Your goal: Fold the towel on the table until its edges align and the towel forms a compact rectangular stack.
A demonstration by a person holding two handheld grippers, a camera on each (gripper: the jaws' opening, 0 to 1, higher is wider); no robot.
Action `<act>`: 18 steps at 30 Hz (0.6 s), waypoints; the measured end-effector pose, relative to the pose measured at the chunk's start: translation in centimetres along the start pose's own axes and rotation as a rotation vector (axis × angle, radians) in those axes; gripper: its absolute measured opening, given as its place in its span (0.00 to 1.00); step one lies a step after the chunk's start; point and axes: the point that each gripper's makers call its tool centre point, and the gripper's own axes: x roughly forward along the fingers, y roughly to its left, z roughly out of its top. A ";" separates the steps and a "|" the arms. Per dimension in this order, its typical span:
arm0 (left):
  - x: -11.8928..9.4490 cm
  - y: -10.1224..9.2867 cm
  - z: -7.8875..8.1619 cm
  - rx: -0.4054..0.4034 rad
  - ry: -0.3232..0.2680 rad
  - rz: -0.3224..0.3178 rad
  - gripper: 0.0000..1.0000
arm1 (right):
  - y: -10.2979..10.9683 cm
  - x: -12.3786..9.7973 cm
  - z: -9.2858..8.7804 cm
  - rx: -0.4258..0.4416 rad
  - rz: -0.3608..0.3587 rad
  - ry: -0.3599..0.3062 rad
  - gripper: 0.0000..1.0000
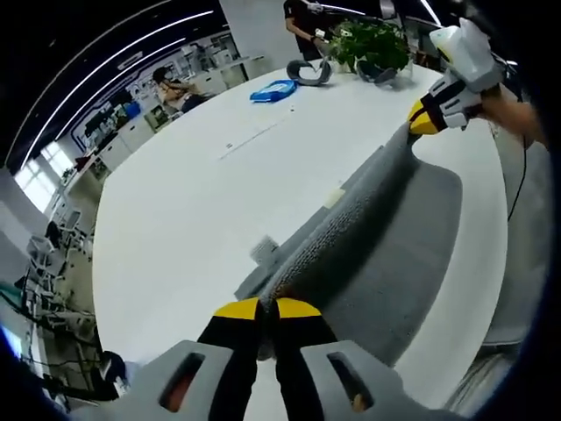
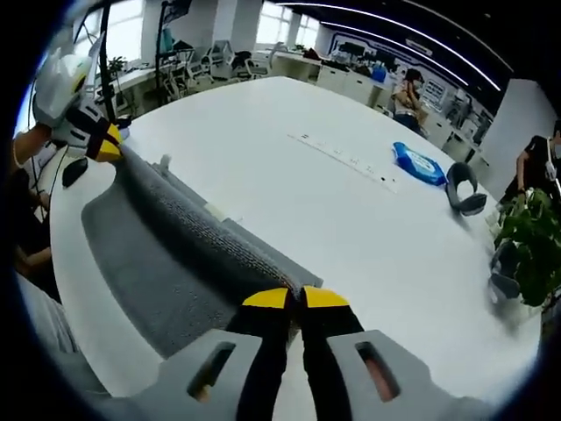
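While you hold the grey towel point(image 1: 368, 237) lifted by one long edge, the fold is only under way: your left gripper point(image 1: 267, 309) has its jaws pressed together on one end of that raised edge, and your right gripper point(image 2: 295, 299) pinches the other end the same way, so the cloth runs taut between them as a ridge. Below the ridge the rest of the towel lies spread on the worktop point(image 1: 193, 202), near the rim closest to you, with a second layer showing beneath on the far side. Judging by that, you have at most a first fold half made; the held edge still has to be laid down onto its opposite edge, and further folds are probably needed before you have a compact rectangle. The worktop is a large, white, smooth surface, bare around the towel. Far across it lie a blue packet point(image 1: 273, 90), a dark curved neck-pillow-like object point(image 2: 463, 188) and a potted green plant point(image 1: 372, 44). Around you is an open-plan office with desks, chairs, ceiling light strips and bright windows; a person sits at a distant desk and another stands beside the plant.
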 end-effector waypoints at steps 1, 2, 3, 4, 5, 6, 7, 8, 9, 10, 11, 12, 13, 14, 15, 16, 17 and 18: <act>0.0 0.1 0.0 0.008 -0.003 0.007 0.06 | 0.0 0.1 0.0 0.001 0.001 0.000 0.02; 0.0 0.3 0.0 0.011 -0.008 0.013 0.06 | 0.0 0.2 -0.1 0.003 0.004 0.003 0.02; 0.0 0.3 -0.1 0.010 -0.008 0.012 0.06 | 0.0 0.3 -0.2 0.008 0.007 0.006 0.02; 0.1 0.4 -0.1 0.003 -0.005 0.010 0.05 | 0.0 0.3 -0.2 0.011 0.008 0.008 0.02; 0.2 0.4 -0.2 0.000 -0.004 0.009 0.05 | 0.0 0.5 -0.3 0.016 0.011 0.009 0.02; 0.3 0.4 -0.2 0.002 -0.002 0.010 0.05 | 0.1 0.6 -0.4 0.018 0.013 0.011 0.02; 0.3 0.4 -0.3 0.006 0.000 0.012 0.06 | 0.1 0.8 -0.5 0.020 0.016 0.016 0.02; 0.4 0.5 -0.3 0.009 0.000 0.015 0.06 | 0.1 0.9 -0.6 0.021 0.016 0.020 0.02; 0.5 0.6 -0.4 0.010 -0.001 0.020 0.06 | 0.1 1.1 -0.7 0.018 0.015 0.024 0.03; 0.6 0.7 -0.4 0.005 0.000 0.020 0.06 | 0.2 1.2 -0.7 0.016 0.013 0.025 0.03; 0.7 0.8 -0.5 -0.004 0.001 0.017 0.06 | 0.2 1.3 -0.7 0.017 0.011 0.026 0.03; 0.8 0.9 -0.5 -0.010 0.003 0.016 0.06 | 0.1 1.5 -0.6 0.018 0.009 0.027 0.03; 0.8 0.9 -0.5 -0.014 0.003 0.016 0.06 | 0.1 1.6 -0.6 0.019 0.008 0.028 0.02; 0.9 0.9 -0.5 -0.014 0.003 0.016 0.06 | 0.0 1.7 -0.6 0.020 0.006 0.029 0.03; 0.9 0.8 -0.6 -0.012 0.005 0.015 0.06 | 0.0 1.7 -0.5 0.022 0.003 0.029 0.03; 1.0 0.8 -0.6 -0.011 0.006 0.014 0.06 | -0.1 1.7 -0.5 0.025 0.001 0.026 0.03; 1.1 0.9 -0.7 -0.009 0.007 0.015 0.06 | -0.1 1.7 -0.4 0.027 0.000 0.025 0.03; 1.2 0.9 -0.7 -0.007 0.008 0.016 0.06 | -0.1 1.8 -0.4 0.029 -0.001 0.024 0.03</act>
